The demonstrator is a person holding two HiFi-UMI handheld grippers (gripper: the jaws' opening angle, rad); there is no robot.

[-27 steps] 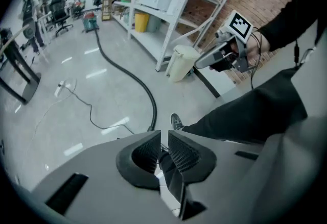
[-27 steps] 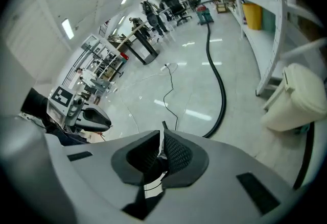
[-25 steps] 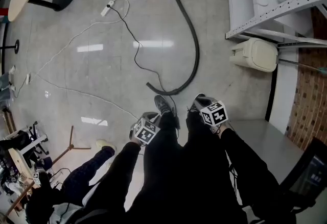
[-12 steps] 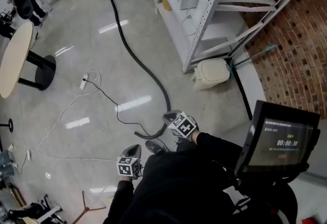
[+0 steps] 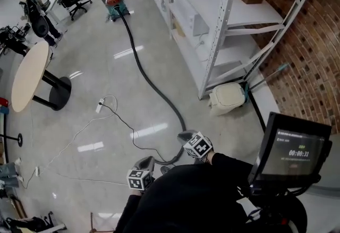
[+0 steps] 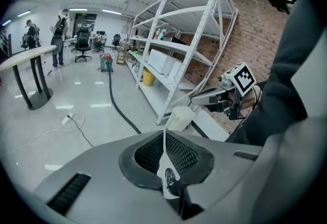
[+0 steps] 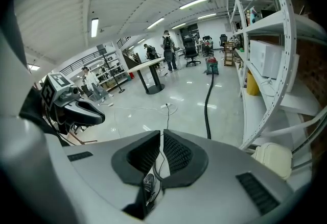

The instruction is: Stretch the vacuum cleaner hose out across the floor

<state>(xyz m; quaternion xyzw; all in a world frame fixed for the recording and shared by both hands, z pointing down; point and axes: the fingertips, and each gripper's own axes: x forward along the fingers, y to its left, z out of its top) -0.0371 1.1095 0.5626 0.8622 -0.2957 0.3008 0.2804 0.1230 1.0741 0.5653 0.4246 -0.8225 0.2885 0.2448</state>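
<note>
**Two shut, empty grippers above a hose that is nearly laid out**

Both grippers are closed with nothing in them. In the left gripper view the left gripper [image 6: 164,154] has its dark cross-hatched pads pressed together. The right gripper [image 7: 160,154] shows only a hairline slit between its pads in its own view. Through each slit there is only floor and a shoe far below. In the head view both hang in front of the person, clear of the ground.

The hose [image 5: 146,75] starts at the vacuum cleaner [image 5: 113,1] at the far end of the room. It runs along the foot of the white metal shelving [image 5: 228,25] in one long, gentle curve. Its near end hooks back on itself close to the person's feet, partly hidden under the right gripper.

I judge the work to be between grabs. Most of the length looks drawn out, and only the hooked tail seems left. The next move would call for lowering one gripper, opening it and closing it round the tail. The tail would then be pulled away from the cleaner until the bend flattens.

The hose is a black, round, flexible tube, and whether it is ribbed is too fine to tell. The floor [image 5: 95,67] is pale, polished and glossy with light streaks, so the hose should slide readily. A thin black cord [image 5: 123,120] lies close beside the tail and could snag.
</note>
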